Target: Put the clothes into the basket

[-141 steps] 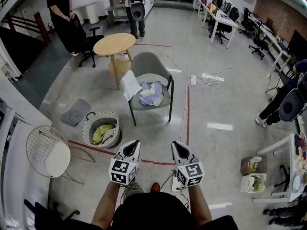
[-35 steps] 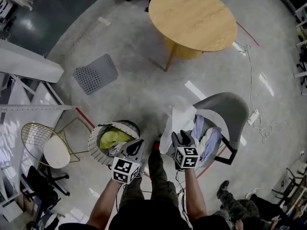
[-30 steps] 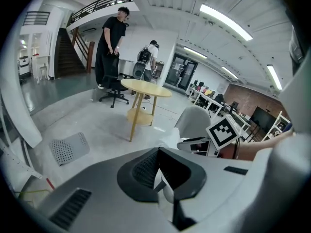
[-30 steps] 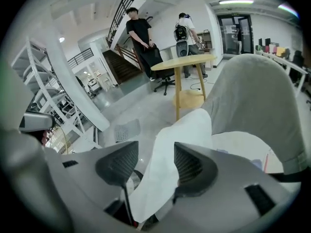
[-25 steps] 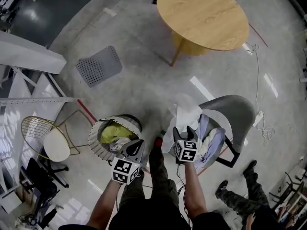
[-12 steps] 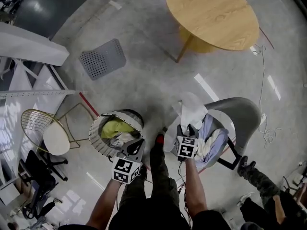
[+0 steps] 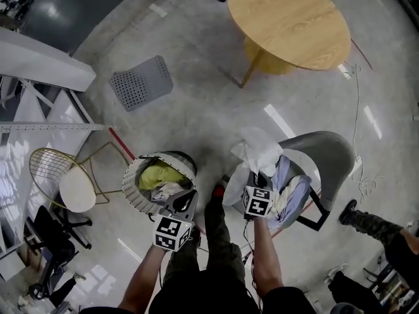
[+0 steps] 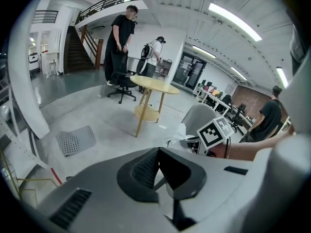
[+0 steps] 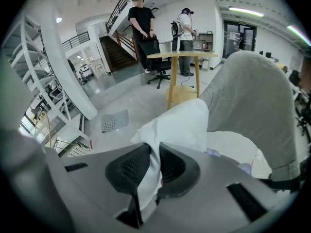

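My right tool point(image 9: 154, 152) is closing its jaws on a white garment point(image 9: 177, 125), and a fold of the cloth is already pinched between the two pads. That garment rises in a bunched peak over the front edge of the grey chair point(image 7: 334, 152), just ahead of the tool. Beside it on the seat lies a heap of lavender and pale clothes point(image 7: 288, 183), touching the white piece. My left tool point(image 8: 158, 152) is clenched with its jaw tips together and nothing between them; from the head view it hangs over the near rim of the basket point(image 7: 133, 175). The basket stands on the floor to the left of the chair, close to it but apart. A yellow-green garment point(image 7: 154, 173) lies in it on top of some paler cloth. Farther off on the floor are a grey perforated mat point(image 7: 141, 82) and a round wooden table point(image 7: 288, 15), both well clear of the chair and the basket.
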`<state>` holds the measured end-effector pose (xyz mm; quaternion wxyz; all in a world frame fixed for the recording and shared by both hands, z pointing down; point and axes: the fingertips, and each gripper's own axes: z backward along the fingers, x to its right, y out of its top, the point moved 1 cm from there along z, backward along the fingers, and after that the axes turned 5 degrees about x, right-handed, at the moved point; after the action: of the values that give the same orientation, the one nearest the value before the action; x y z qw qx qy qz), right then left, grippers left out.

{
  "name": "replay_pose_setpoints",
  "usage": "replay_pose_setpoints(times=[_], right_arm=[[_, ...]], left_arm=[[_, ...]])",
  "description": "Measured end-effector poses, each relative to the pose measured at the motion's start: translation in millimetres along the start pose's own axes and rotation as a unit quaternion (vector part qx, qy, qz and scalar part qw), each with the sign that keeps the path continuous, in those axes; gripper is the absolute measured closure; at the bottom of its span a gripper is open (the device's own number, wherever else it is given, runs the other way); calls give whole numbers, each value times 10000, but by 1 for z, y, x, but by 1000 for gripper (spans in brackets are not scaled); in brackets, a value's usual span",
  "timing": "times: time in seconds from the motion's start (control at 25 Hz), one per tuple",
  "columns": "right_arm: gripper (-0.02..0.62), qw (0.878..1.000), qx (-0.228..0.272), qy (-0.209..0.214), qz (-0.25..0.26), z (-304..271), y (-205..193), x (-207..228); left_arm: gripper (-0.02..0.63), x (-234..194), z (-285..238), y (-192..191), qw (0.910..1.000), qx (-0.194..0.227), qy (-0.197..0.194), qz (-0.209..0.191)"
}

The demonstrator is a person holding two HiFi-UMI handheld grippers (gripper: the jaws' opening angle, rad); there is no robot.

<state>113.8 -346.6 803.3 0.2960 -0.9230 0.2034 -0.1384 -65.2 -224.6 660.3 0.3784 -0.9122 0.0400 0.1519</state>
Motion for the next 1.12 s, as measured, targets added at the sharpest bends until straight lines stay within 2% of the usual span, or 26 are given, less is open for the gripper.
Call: replay_pose_setpoints(times=[0.16,0.52,0.84,1.12], right_arm=[[545,9999,115,-105,28,10,6,5],[551,9965,752,-372,-59,61,39,6],[551,9886,1436,-433,114,130,75,-20],[551,9780,2042,-296,319,192,103,-55]], left_arm=[[600,2,10,1,9999,99,-27,-39],[600,4,44,15,9985,499,-97,-206],[600,8,88,28,9947,918,-165,-437],[600,3,128,33,9899,1299,-114,-553]])
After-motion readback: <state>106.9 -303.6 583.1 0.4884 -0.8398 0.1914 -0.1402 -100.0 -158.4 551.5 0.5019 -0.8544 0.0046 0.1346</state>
